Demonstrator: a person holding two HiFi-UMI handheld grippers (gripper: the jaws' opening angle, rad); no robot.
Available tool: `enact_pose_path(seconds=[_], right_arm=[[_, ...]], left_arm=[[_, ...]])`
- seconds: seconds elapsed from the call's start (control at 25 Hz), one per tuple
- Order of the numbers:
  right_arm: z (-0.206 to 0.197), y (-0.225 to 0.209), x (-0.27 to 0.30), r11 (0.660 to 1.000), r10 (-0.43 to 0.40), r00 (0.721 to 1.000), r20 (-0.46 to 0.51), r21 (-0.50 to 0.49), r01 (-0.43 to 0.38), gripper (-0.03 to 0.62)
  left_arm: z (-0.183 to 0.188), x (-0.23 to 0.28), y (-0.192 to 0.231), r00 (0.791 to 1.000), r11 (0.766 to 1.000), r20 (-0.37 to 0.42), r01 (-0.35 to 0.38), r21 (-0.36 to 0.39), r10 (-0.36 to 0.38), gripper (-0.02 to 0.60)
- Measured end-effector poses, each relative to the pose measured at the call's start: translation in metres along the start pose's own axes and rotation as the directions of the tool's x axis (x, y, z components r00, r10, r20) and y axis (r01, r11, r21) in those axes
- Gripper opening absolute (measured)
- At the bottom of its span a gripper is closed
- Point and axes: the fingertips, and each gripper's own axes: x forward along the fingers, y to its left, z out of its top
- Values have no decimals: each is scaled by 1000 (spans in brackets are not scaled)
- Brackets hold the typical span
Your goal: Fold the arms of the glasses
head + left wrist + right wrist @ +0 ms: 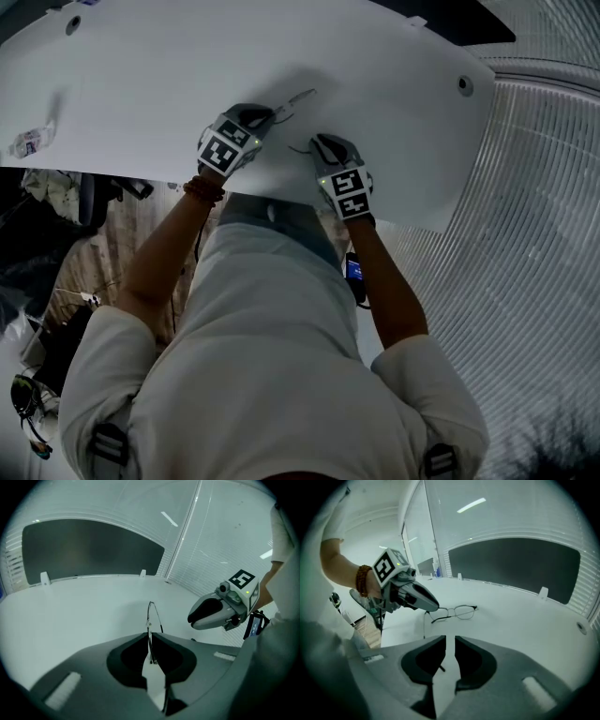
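Note:
Thin wire-framed glasses (pixel 464 612) lie on the white table (pixel 141 84), lenses to the right in the right gripper view. My left gripper (pixel 150 635) is shut on the frame's left end, the wire (pixel 148 618) running up from between its pads. One arm (pixel 424 626) sticks out from that end towards me. In the head view the left gripper (pixel 272 117) sits at the glasses (pixel 296 97). My right gripper (pixel 450 639) stands slightly open with nothing between its jaws, a little short of the glasses. It shows beside the left one (pixel 319 142) and to its right (pixel 192 618).
The table's near edge (pixel 281 199) runs just below both grippers, against the person's body. A small plastic bottle (pixel 28 141) lies at the far left. A dark panel (pixel 511 564) and slatted blinds (pixel 225 541) stand behind the table. A round hole (pixel 466 85) marks its right corner.

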Motion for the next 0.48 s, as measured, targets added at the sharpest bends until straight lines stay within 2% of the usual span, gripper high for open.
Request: enact_pose_path(seconds=[0.2, 0.36, 0.48], right_arm=[[-16, 43, -2, 991, 75, 997, -19, -109, -77, 123], [-30, 49, 8, 982, 49, 997, -53, -178, -57, 157], [-37, 45, 15, 978, 10, 998, -63, -206, -23, 158]], left_arm=[[0, 0, 0, 1000, 1000, -2, 1, 5, -1, 29], [-1, 2, -3, 1000, 1000, -5, 7, 13, -7, 29], [-1, 2, -2, 1000, 1000, -14, 1, 25, -1, 28]])
